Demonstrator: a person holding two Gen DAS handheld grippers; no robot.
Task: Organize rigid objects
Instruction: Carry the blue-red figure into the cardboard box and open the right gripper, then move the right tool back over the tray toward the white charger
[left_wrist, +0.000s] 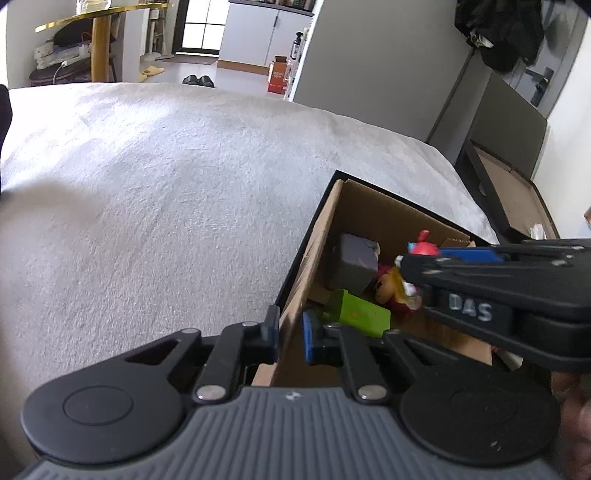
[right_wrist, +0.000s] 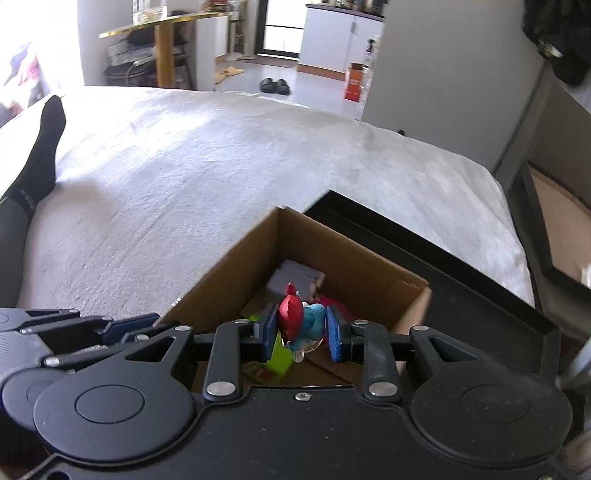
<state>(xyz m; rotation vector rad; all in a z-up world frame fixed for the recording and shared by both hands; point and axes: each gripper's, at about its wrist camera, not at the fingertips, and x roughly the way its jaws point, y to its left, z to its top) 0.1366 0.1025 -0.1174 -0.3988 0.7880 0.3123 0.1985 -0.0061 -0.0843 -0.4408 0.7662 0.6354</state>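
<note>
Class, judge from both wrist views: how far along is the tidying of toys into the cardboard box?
Done: a grey block, a green block and a yellow-red figure already lie in the cardboard box. In hand: the right gripper holds a blue figure with a red cap above the box, while the left gripper clamps the box wall. Left: release that figure. The bedspread in view shows no other toys.

Black slippers (left_wrist: 198, 80) — orange carton (left_wrist: 277, 75) beyond

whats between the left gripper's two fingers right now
The box's cardboard wall: the left gripper is shut on it, one finger outside, one inside. Left wrist view shows it.
</note>
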